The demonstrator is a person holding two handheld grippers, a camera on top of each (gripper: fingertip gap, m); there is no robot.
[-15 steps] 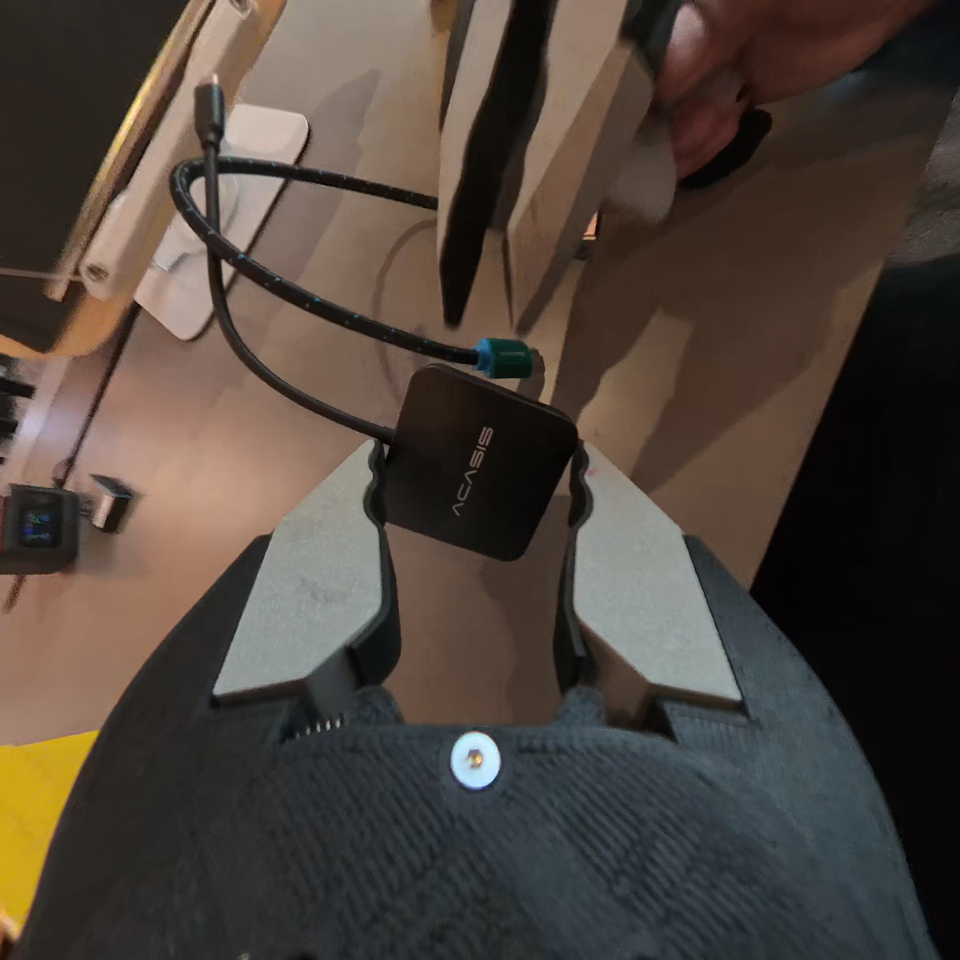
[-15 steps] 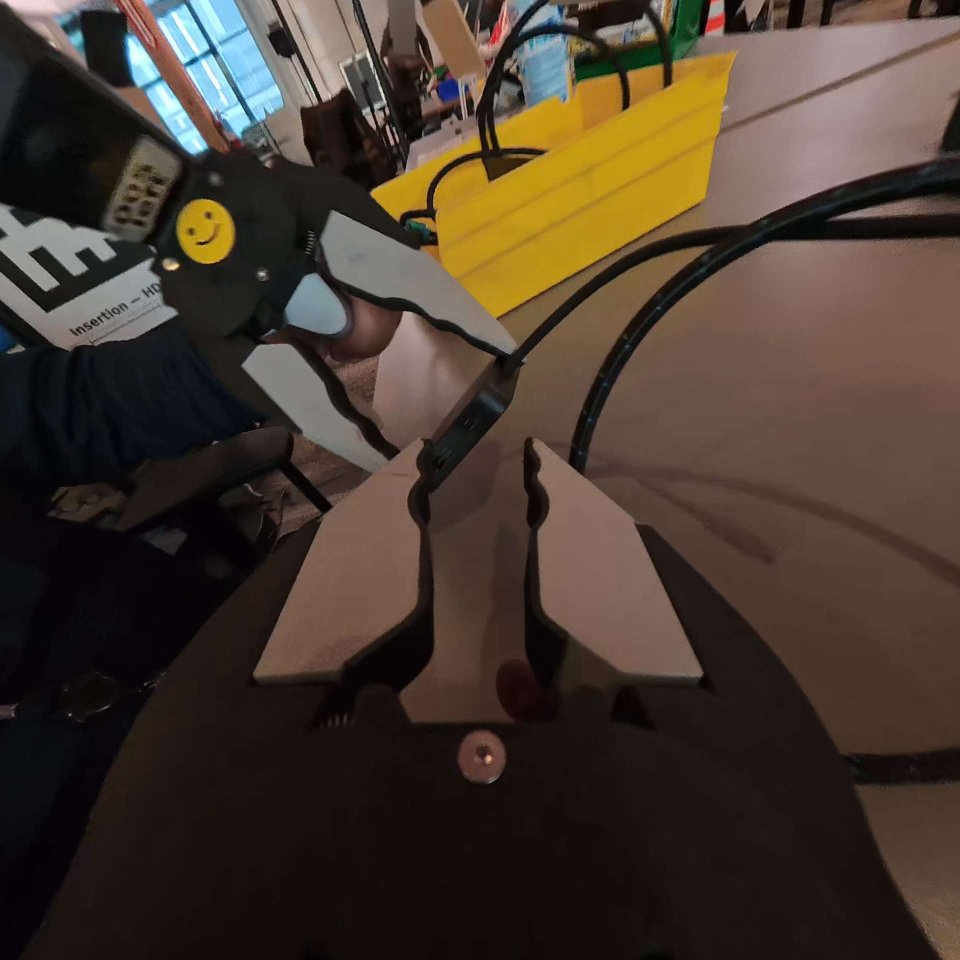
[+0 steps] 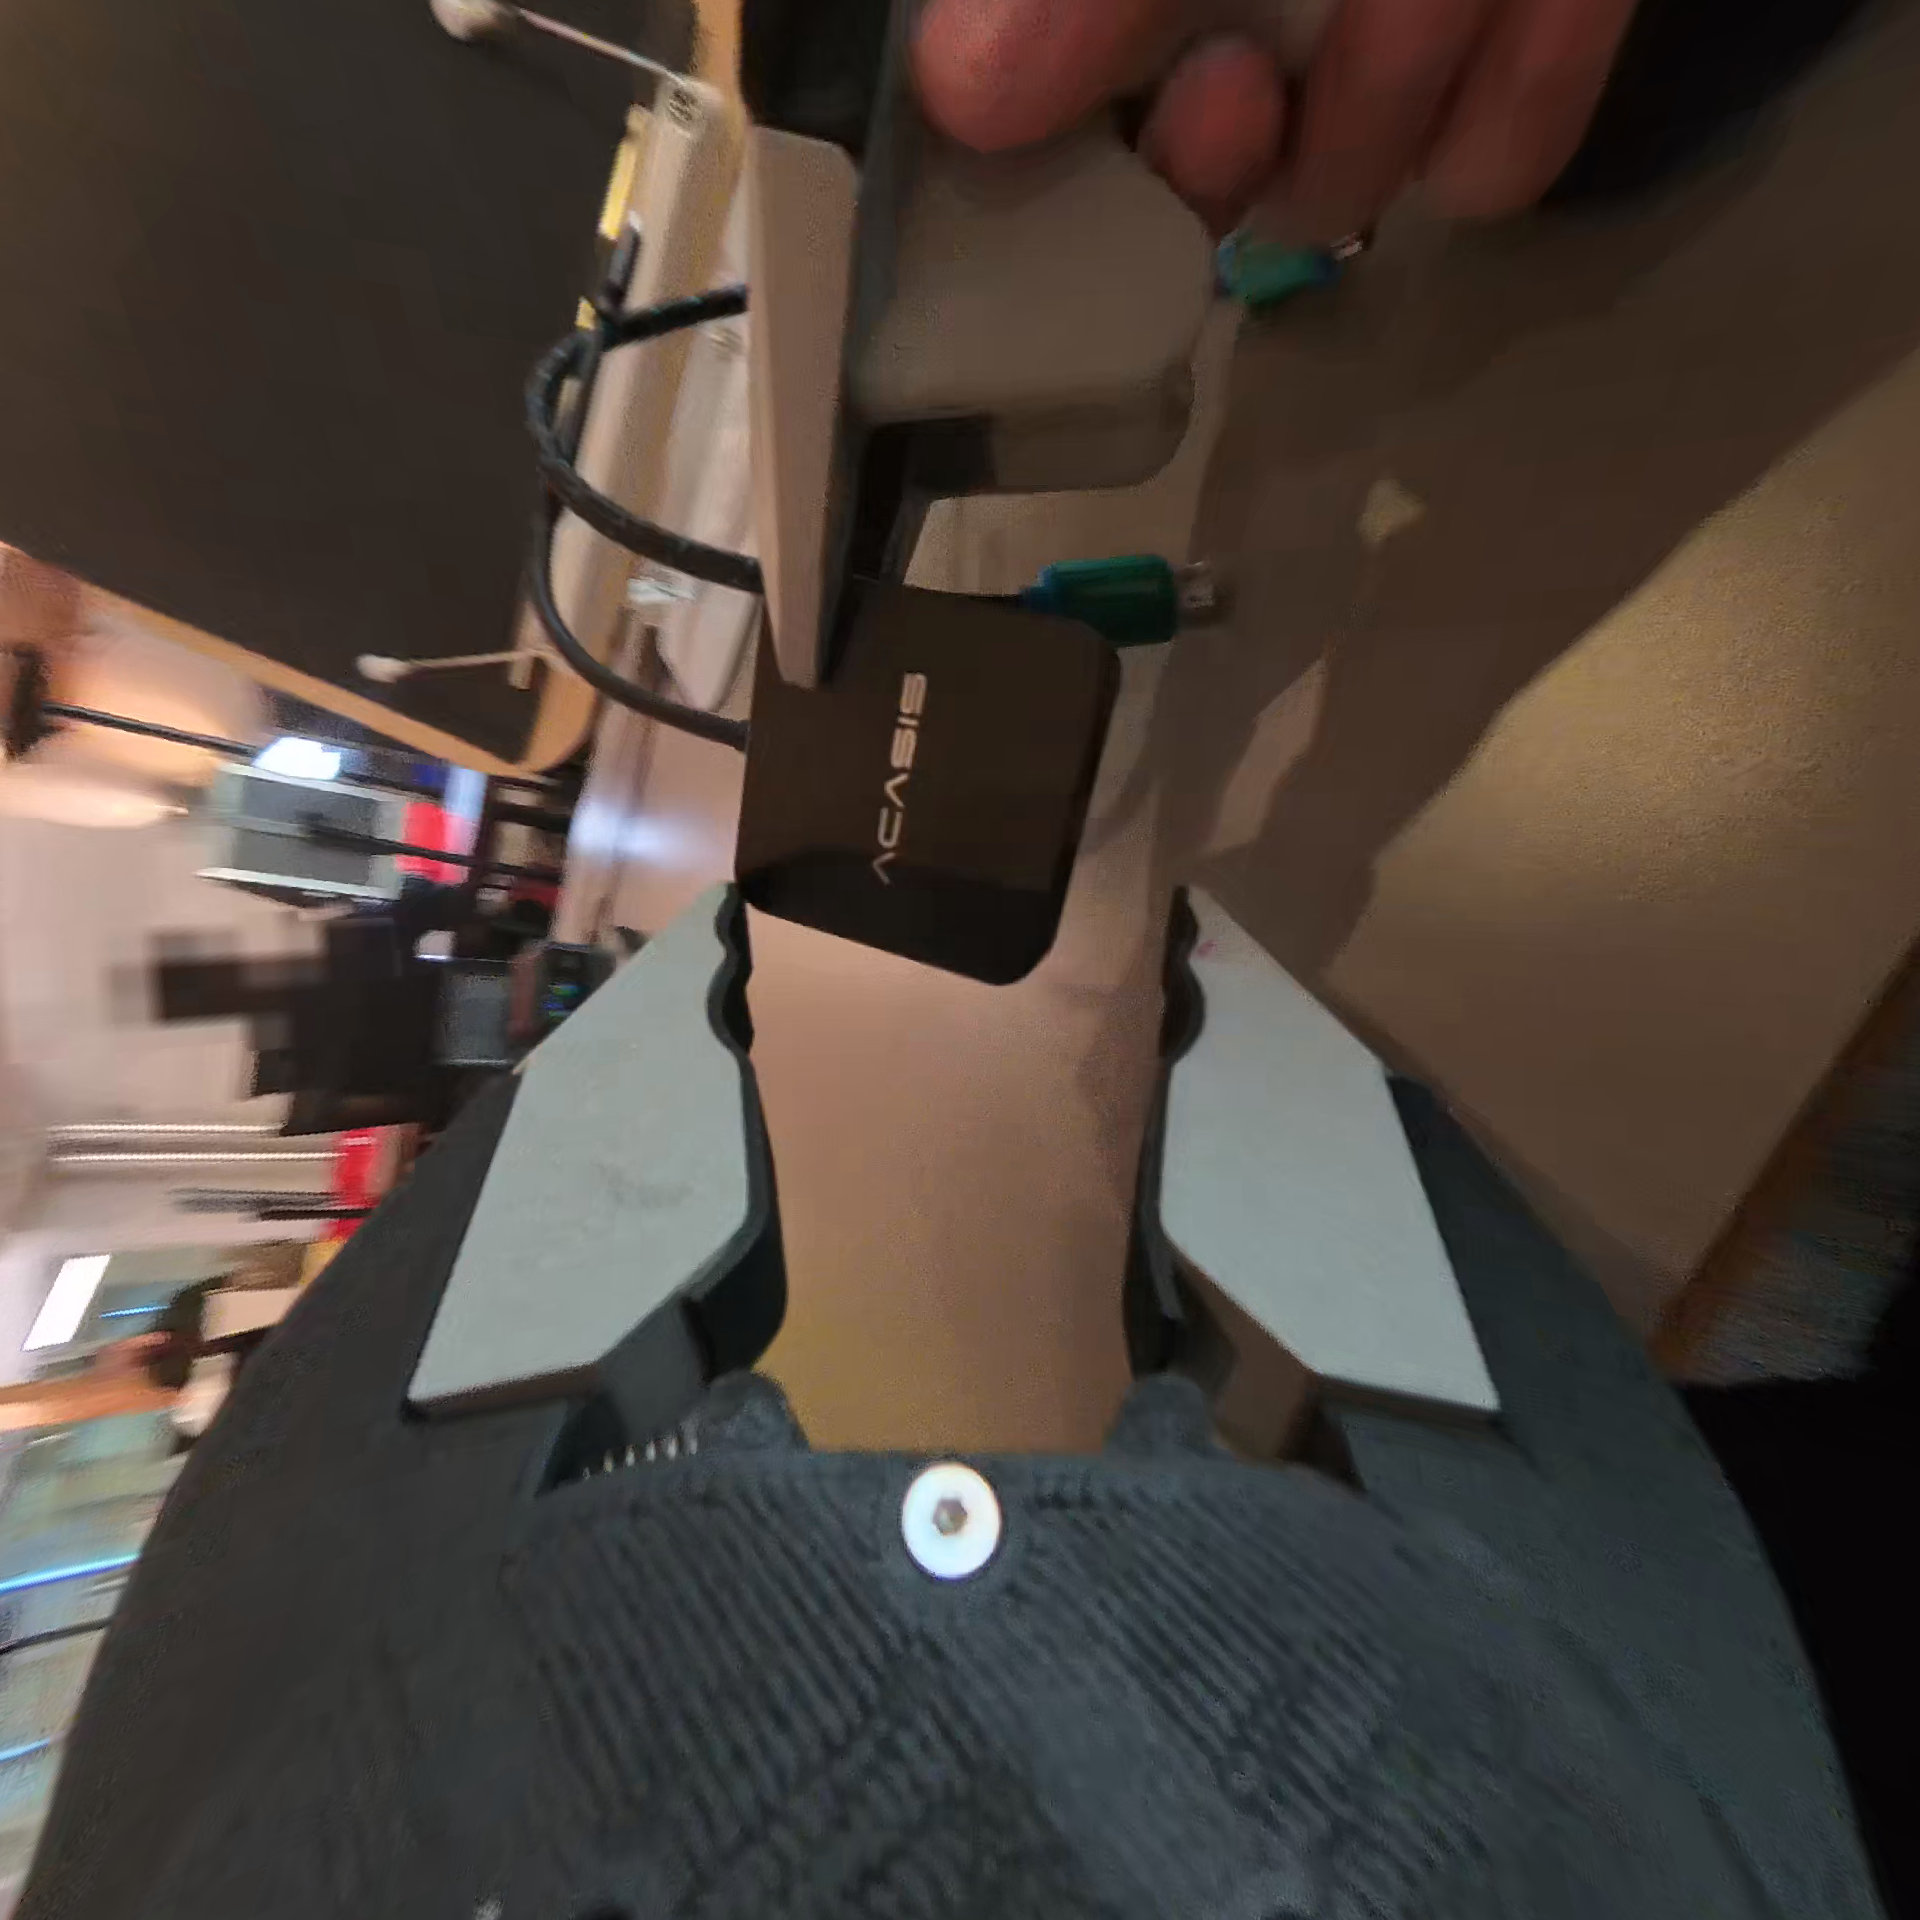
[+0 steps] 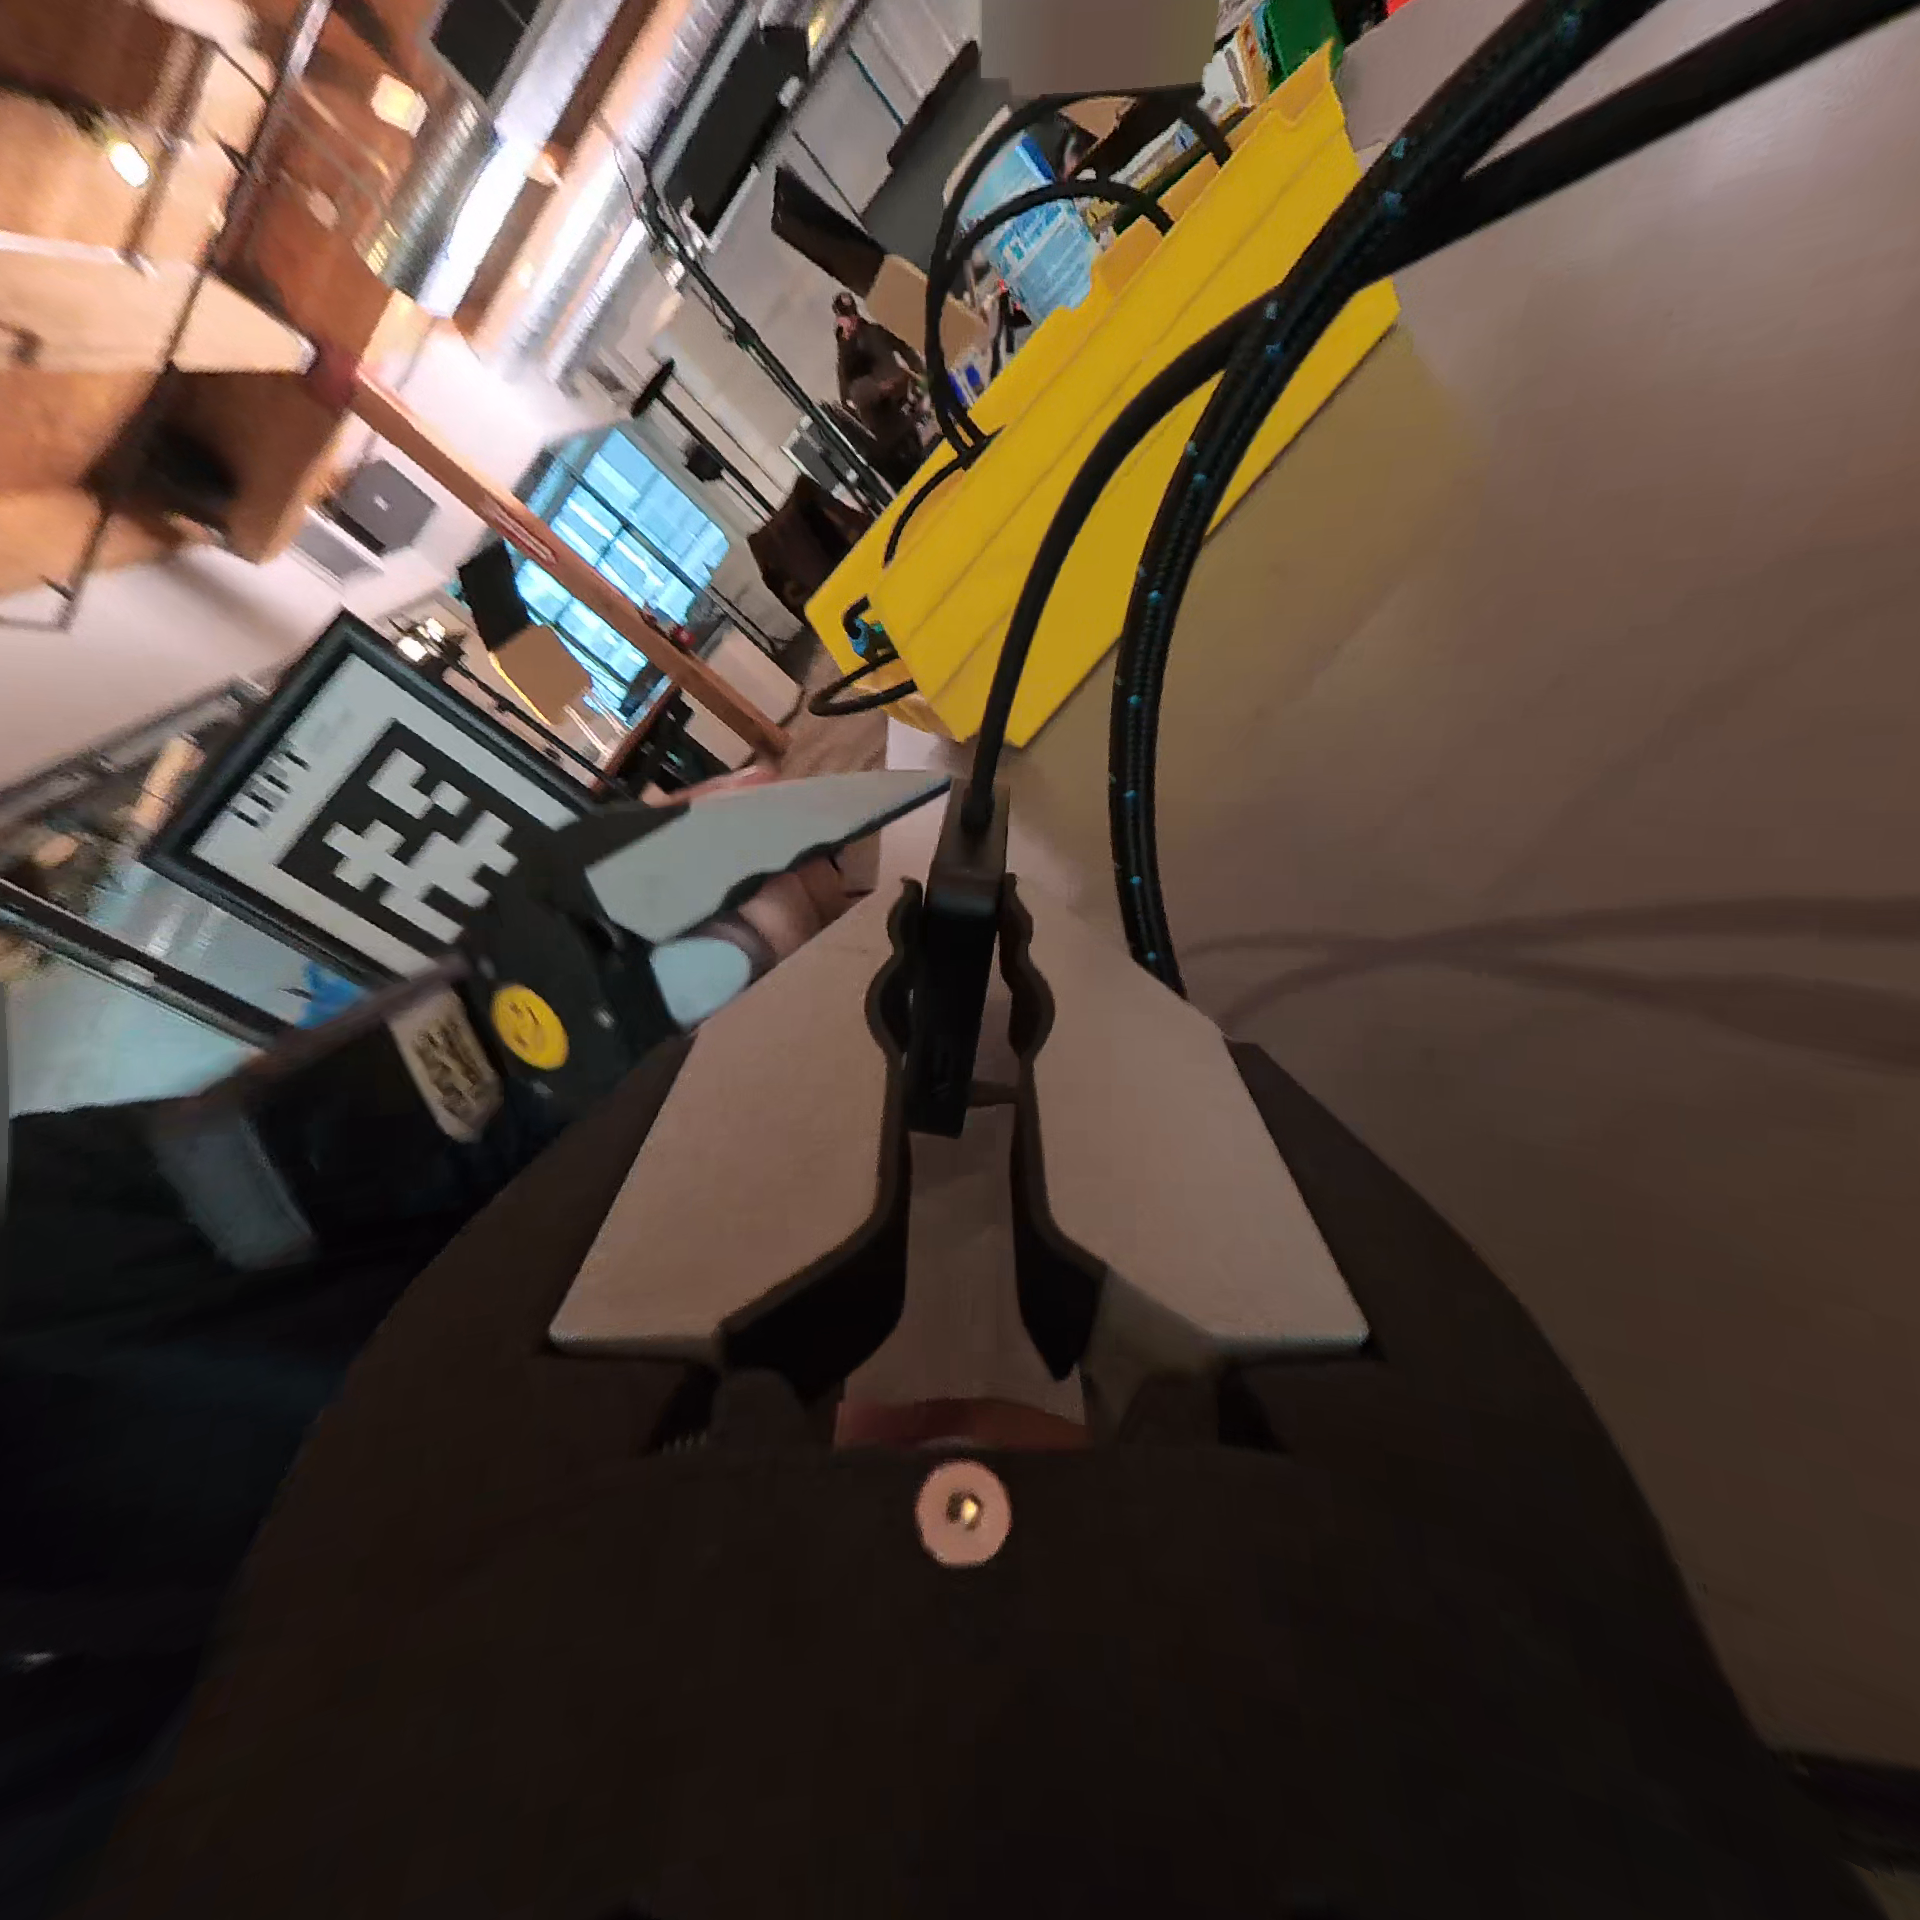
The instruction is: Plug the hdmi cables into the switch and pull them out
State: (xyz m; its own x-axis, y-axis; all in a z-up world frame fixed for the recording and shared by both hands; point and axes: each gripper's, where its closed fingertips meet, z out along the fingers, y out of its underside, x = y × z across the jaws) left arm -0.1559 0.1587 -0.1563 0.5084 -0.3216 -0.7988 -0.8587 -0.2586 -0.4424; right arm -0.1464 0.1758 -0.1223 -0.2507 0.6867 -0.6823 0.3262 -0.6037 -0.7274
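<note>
The black square switch hangs just past my left gripper, which is open; only its left fingertip touches a corner of the switch. My right gripper is shut on the switch, seen edge-on, and its fingers reach down onto the far edge. A teal HDMI plug on a black braided cable sits beside the switch, not plugged in. A second teal plug shows under a hand, partly hidden. The switch's own thin cable runs off its far end.
A yellow bin holding cables stands at the far side of the beige table. A dark panel fills the upper left of the left wrist view. The left gripper's finger shows to the left of the switch.
My left gripper has let go of the switch and drawn back. My right gripper has closed on the switch and lifted it on edge. Both views have tilted.
</note>
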